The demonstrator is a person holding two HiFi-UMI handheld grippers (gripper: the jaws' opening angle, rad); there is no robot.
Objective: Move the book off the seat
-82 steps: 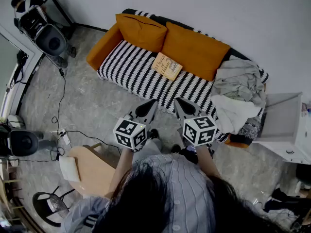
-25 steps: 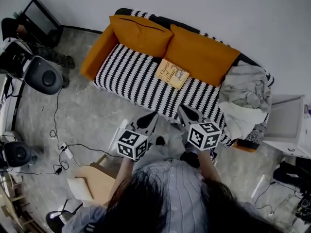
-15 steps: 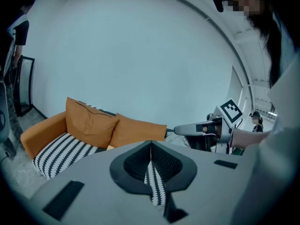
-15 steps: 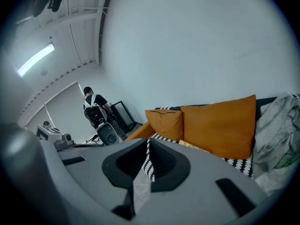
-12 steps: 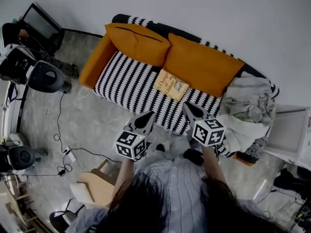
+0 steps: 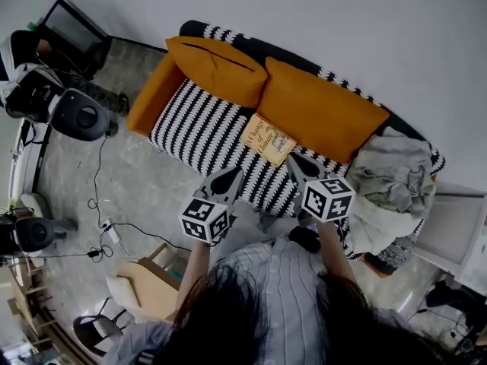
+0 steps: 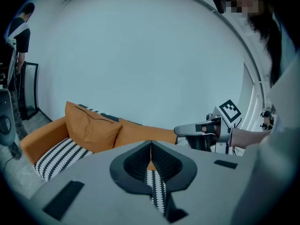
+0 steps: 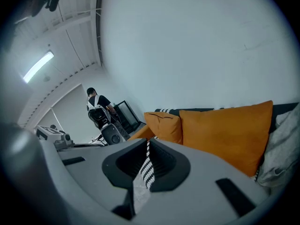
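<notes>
The book (image 6: 267, 139), tan-yellow with dark lettering, lies flat and askew at the back edge of the striped seat (image 6: 198, 128), seemingly touching an orange cushion (image 6: 319, 112). Left gripper (image 6: 232, 173) and right gripper (image 6: 297, 162) hover over the front edge, jaws pressed together, empty.

Orange cushions (image 6: 319, 112), black-white striped seat (image 6: 202, 128)
</notes>
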